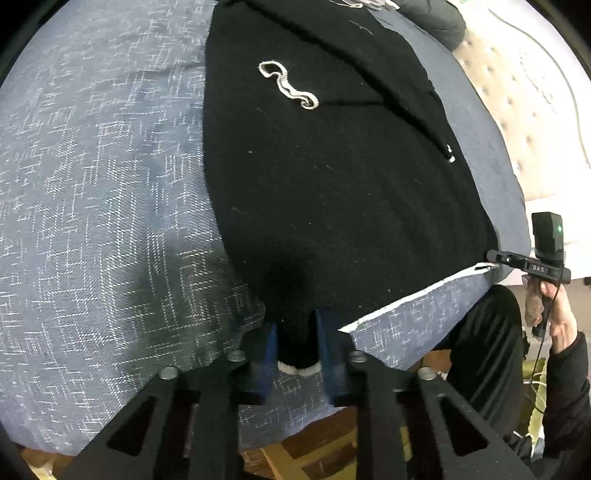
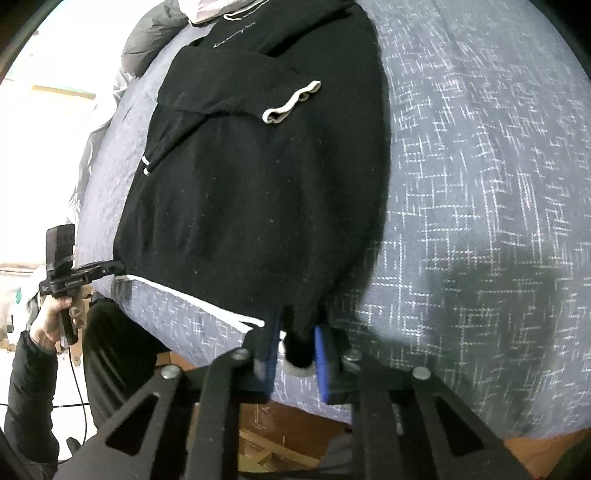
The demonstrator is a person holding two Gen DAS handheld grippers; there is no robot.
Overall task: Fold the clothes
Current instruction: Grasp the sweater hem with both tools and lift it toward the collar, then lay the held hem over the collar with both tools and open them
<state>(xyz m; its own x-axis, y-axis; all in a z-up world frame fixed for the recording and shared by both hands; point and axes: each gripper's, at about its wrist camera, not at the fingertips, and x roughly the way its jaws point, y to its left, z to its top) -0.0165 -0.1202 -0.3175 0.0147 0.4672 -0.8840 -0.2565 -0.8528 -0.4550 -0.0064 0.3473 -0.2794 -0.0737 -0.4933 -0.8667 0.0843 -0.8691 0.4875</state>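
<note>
A black sweater (image 1: pixel 332 177) with white trim lies flat on the bed, its sleeves folded across the body and a white cuff (image 1: pixel 288 86) on top. My left gripper (image 1: pixel 295 321) is shut on the near hem corner, black fabric bunched between its blue pads (image 1: pixel 269 350). In the right wrist view my right gripper (image 2: pixel 298 323) is shut on the other hem corner of the sweater (image 2: pixel 251 192). Each gripper also shows in the other's view, held by a hand at the bed's edge: the right gripper (image 1: pixel 532 266) and the left gripper (image 2: pixel 85 277).
A blue-grey patterned bedspread (image 1: pixel 92 184) covers the bed. A cream quilted surface (image 1: pixel 517 92) lies beyond it and a dark padded jacket (image 1: pixel 436 22) at the far end. The person's dark trouser leg (image 1: pixel 480 350) stands by the bed edge, above a wooden floor (image 1: pixel 295 454).
</note>
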